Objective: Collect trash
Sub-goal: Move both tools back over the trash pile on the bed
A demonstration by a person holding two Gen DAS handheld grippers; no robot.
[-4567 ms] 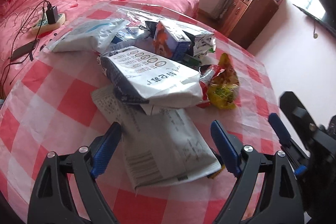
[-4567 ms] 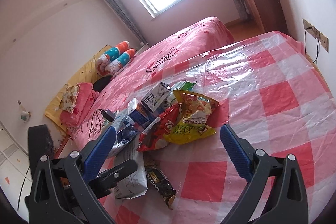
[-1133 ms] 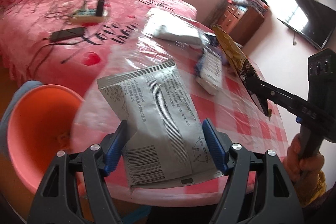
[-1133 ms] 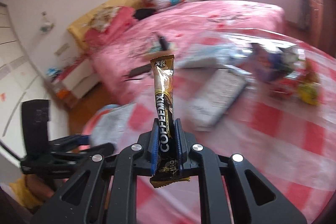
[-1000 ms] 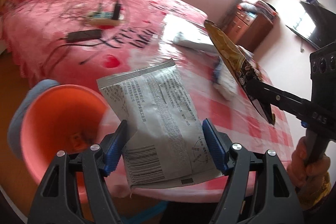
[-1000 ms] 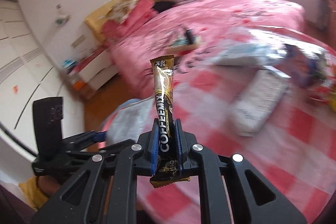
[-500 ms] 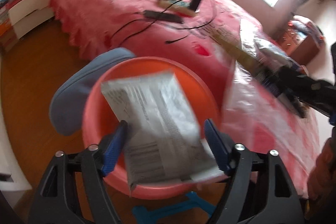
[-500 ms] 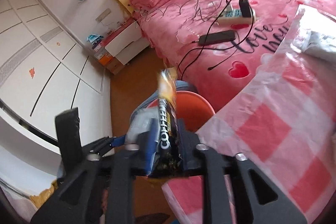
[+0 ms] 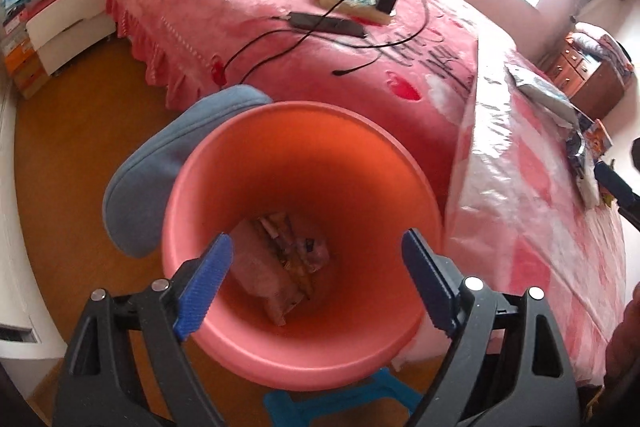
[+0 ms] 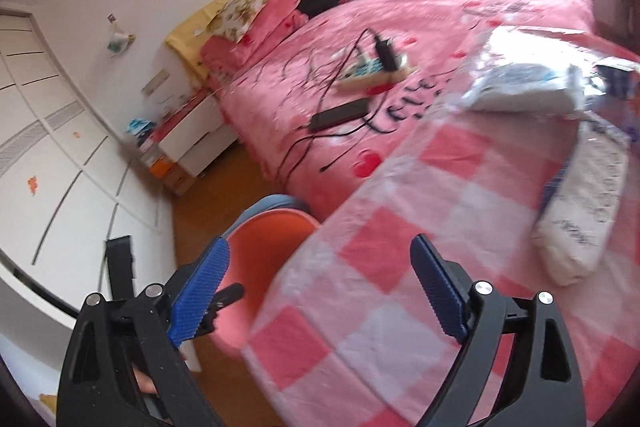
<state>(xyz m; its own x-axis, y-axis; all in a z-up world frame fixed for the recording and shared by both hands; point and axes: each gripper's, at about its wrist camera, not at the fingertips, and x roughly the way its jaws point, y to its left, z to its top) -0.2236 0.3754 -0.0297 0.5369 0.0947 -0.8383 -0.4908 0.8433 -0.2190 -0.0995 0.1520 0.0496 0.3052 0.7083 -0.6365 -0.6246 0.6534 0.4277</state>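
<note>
The trash is down in the bottom of the orange bin (image 9: 304, 163). I can see a pale wrapper (image 9: 264, 279) there with a dark stick pack (image 9: 288, 251) lying across it. The bin stands on the wood floor, right beside the table with the pink checked cloth (image 10: 400, 267).

My left gripper (image 9: 316, 279) hangs over the mouth of the bin and looks down into it. Its jaws have just been opening. They stand wide apart with nothing between them.

My right gripper (image 10: 320, 287) is over the edge of the table, with the bin down to its left. Its jaws have just been opening too. They are wide apart and hold nothing.

More trash is on the table: a white bag (image 10: 584, 203) and a flat pale pack (image 10: 520, 91). Behind is a pink bed (image 9: 280, 7) with a power strip (image 9: 356, 3) and cables on it.
</note>
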